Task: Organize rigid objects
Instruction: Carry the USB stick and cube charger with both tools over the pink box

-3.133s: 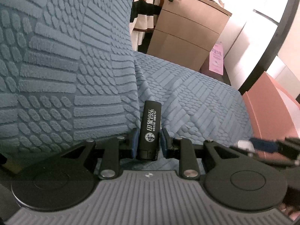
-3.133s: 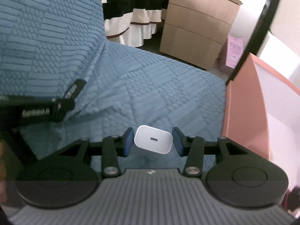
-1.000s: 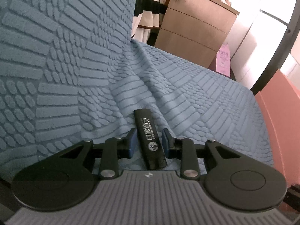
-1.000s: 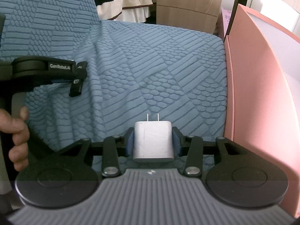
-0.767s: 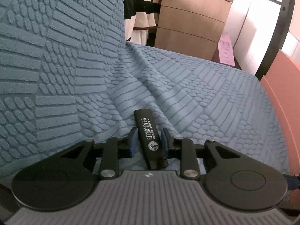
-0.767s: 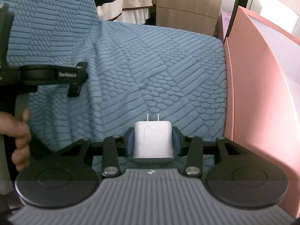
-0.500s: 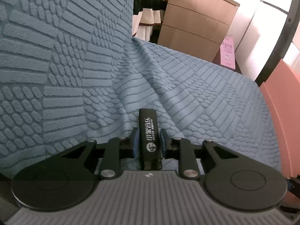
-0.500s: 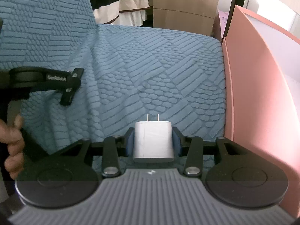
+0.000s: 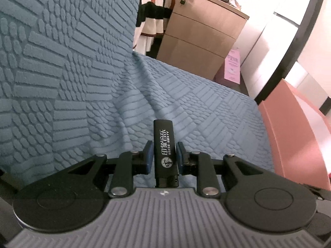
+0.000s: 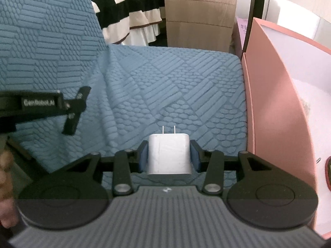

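L gripper point(image 9: 164, 156): blue fingers point(image 9: 148, 157) clenched on black lighter point(image 9: 165, 150) w/ white print, held upright, clear of the blue quilted sofa cover point(image 9: 186, 103) below. R gripper point(image 10: 169, 157): fingers clamped on both sides of white charger plug point(image 10: 168, 155), prongs pointing fwd, over the same cover. L gripper w/ lighter shows at left in R wrist view. Pink box point(image 10: 275, 103) just beside the seat edge, to the right. Wooden drawer cabinet point(image 9: 198, 39) & striped cloth point(image 10: 128, 14) behind.
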Demonstrator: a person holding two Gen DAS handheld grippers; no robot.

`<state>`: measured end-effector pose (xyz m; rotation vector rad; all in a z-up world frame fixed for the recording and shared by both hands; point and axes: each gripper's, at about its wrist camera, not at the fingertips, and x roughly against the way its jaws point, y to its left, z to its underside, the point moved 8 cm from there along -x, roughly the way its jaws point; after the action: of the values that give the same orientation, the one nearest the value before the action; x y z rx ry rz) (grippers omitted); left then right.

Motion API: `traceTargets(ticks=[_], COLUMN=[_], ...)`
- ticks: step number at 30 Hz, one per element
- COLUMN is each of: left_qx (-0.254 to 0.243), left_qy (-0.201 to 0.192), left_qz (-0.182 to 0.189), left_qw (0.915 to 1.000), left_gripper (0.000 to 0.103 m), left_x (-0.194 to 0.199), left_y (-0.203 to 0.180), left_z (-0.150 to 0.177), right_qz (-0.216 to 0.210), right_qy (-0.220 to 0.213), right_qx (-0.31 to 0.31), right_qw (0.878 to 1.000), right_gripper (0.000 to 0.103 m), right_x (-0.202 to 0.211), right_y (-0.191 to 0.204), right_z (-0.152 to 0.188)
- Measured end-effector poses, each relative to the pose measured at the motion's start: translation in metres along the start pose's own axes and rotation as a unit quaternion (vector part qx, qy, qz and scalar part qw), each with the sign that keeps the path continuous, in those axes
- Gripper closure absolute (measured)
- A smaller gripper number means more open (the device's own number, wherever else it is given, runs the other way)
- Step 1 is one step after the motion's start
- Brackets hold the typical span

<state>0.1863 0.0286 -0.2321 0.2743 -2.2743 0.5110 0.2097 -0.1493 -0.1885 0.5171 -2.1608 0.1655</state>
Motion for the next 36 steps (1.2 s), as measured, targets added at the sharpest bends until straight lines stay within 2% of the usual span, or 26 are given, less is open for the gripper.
traceTargets(ticks=[11,19,22,27,30,36], left_qx=[-0.005,0.0,-0.015,-0.011,-0.019,-0.027], left_qy=[0.021,0.024,0.014,0.005,-0.003,-0.014], left_qz=[0.007,0.035,0.04,0.057,0.057,0.079], left_qw=[0.9997,0.9991,0.999,0.9983,0.9982,0.9964], left_gripper=[0.076,0.076,0.076,0.076,0.076,0.076], left_x=[0.0,0.013,0.028,0.044,0.051,0.065], left_y=[-0.008,-0.018,-0.028,-0.041,-0.05,-0.074], left_z=[0.014,0.006,-0.003,-0.016,-0.025,-0.043], right_qz=[0.005,0.004,-0.005,-0.009,-0.002,0.014], right_qy=[0.017,0.026,0.019,-0.01,-0.03,-0.057], right_qx=[-0.003,-0.007,-0.017,-0.026,-0.028,-0.04], right_qw=[1.0,1.0,1.0,1.0,0.999,0.997], right_gripper=[0.058,0.058,0.058,0.058,0.058,0.058], right_x=[0.018,0.025,0.034,0.058,0.074,0.098], right_y=[0.004,0.005,0.004,-0.002,-0.012,-0.04], right_z=[0.009,0.013,0.003,-0.026,-0.043,-0.067])
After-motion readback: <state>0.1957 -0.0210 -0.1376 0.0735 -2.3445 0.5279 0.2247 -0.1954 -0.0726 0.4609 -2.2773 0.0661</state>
